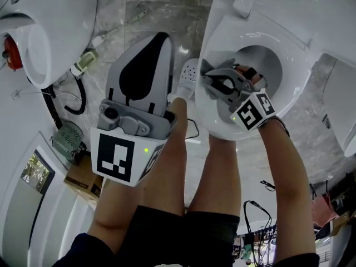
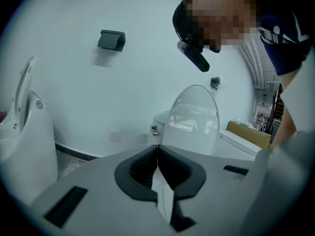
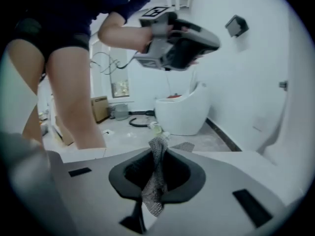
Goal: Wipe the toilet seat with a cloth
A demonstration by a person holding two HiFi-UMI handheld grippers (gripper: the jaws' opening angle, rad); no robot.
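Between the jaws of the right gripper [image 3: 158, 154], which are pressed tight on it: one grey open-mesh cloth [image 3: 153, 191], a narrow strip standing up through the dark pads with its tail hanging loose. The gripper sits low at the front of the white oval toilet seat [image 1: 286, 60]; contact between cloth and seat cannot be told. Left gripper [image 2: 157, 151]: jaws pressed together on nothing, held well apart from the seat over the grey marbled floor [image 1: 150, 4]. Step judged as the wipe at or near its start; the next move calls for laying the loose cloth against the seat and sweeping round the ring with a firm pinch.
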